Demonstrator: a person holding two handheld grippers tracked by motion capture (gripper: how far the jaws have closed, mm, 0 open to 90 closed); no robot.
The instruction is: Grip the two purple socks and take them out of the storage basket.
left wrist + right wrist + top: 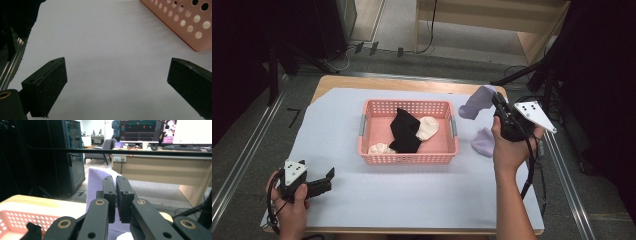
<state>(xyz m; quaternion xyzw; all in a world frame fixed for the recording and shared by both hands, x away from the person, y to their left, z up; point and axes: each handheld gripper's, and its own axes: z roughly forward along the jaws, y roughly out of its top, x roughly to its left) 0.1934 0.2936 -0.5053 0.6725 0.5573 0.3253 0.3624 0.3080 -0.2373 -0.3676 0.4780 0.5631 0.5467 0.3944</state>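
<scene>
We hold a lilac sock (476, 102) in the right gripper (498, 102), jaws clamped on it, above the table beside the basket (409, 158). It looks soft and light; pinch the cuff. Left gripper (117, 82) rests with jaws apart.

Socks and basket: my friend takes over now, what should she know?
Right gripper: shut on a purple sock, lifted beside the pink basket.
Left gripper: open, holding nothing, low over the white sheet near the basket's corner.
In the basket: a black sock and two cream socks.
Left, probably: drop the held sock in, then the other purple sock lying on the sheet.
</scene>
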